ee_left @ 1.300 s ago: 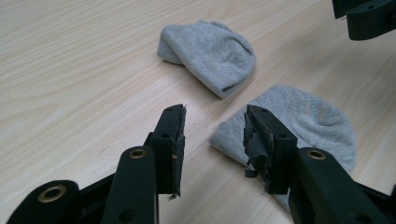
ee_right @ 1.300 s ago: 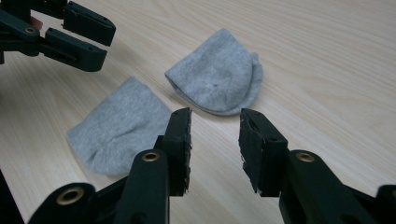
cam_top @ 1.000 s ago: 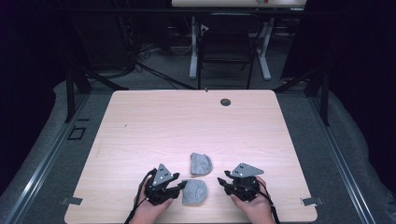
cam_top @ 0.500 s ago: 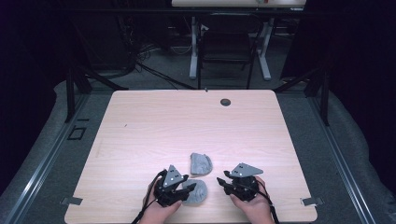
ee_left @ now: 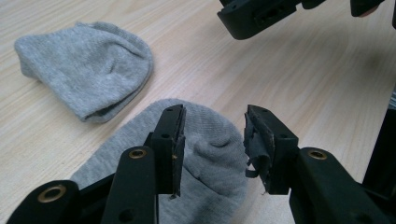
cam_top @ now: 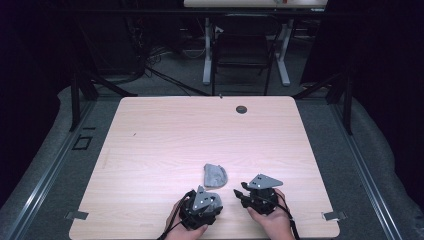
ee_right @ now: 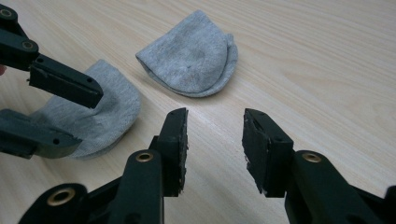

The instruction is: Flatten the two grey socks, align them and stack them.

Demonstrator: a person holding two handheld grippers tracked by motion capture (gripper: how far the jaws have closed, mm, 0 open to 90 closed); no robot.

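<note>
Two grey socks lie near the table's front edge. The farther sock (cam_top: 215, 175) (ee_left: 88, 70) (ee_right: 196, 51) is folded flat and untouched. The nearer sock (cam_top: 217, 199) (ee_left: 210, 163) (ee_right: 102, 112) lies under my left gripper (cam_top: 216, 202) (ee_left: 212, 126). That gripper's jaws stand open on either side of the sock's rounded end and have just been closing a little; the pads are not pressing the cloth. My right gripper (cam_top: 239, 192) (ee_right: 215, 126) is open over bare wood, right of both socks, with nothing between its fingers.
The light wooden table (cam_top: 165, 135) has a small dark round hole (cam_top: 241, 109) near its far edge. Beyond the table stand a dark chair (cam_top: 242, 55) and desk legs. The front edge runs just below both hands.
My left gripper has slid right, over the nearer sock, and now covers most of it in the high view. The right gripper and the farther sock have stayed put.
</note>
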